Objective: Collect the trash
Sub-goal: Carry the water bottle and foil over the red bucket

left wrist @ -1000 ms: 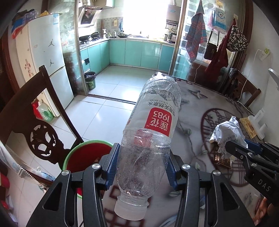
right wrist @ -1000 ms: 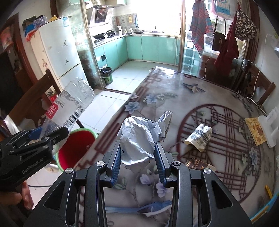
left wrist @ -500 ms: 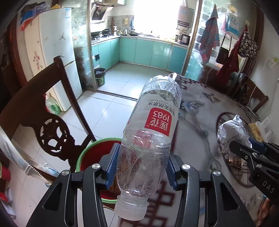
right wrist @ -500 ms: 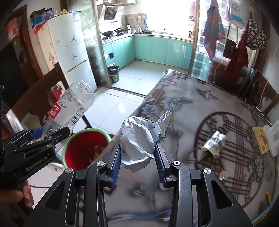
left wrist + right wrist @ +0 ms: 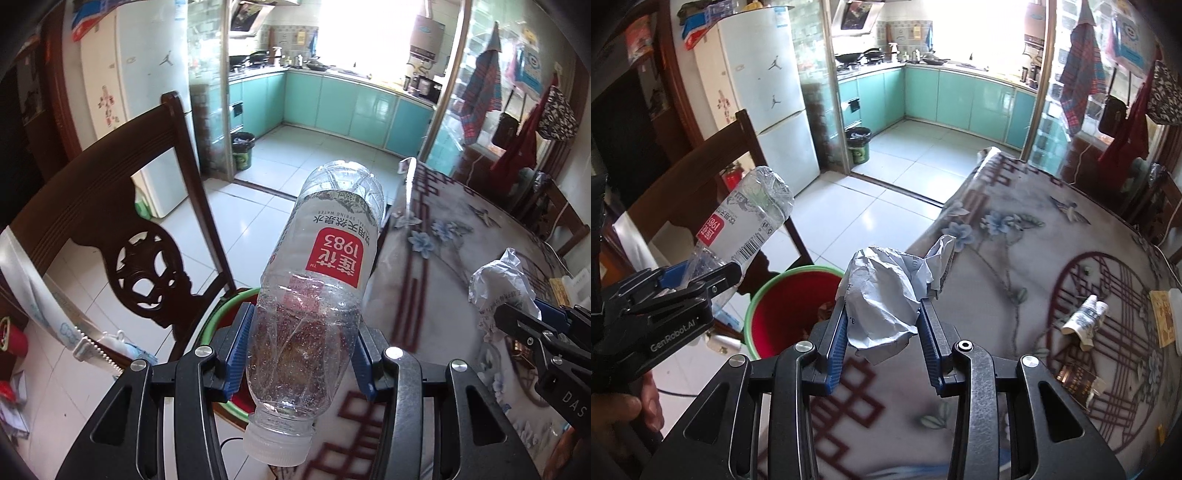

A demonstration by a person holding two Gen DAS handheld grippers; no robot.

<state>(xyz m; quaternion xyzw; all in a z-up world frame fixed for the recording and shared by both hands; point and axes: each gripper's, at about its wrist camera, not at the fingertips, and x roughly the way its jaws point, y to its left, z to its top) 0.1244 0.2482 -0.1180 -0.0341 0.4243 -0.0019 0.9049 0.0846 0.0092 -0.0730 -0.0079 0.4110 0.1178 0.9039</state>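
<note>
My left gripper (image 5: 301, 354) is shut on an empty clear plastic bottle (image 5: 321, 280) with a red label, cap towards me. It hangs over the table's left edge, above a red bucket with a green rim (image 5: 221, 310). My right gripper (image 5: 882, 328) is shut on a crumpled ball of white paper (image 5: 886, 295), held above the table edge just right of the bucket (image 5: 790, 306). The right wrist view shows the left gripper (image 5: 698, 284) with the bottle (image 5: 746, 229) left of the bucket. The left wrist view shows the paper (image 5: 498, 284) at the right.
A dark carved wooden chair (image 5: 122, 229) stands by the bucket on the left. The table (image 5: 1015, 258) has a flowered cloth. On it at the right lie a crumpled printed wrapper (image 5: 1086, 321), a small brown packet (image 5: 1075, 380) and a yellow card (image 5: 1161, 314).
Both grippers have moved left towards the table's left edge with their loads. The bucket now lies nearer, partly under the bottle.
</note>
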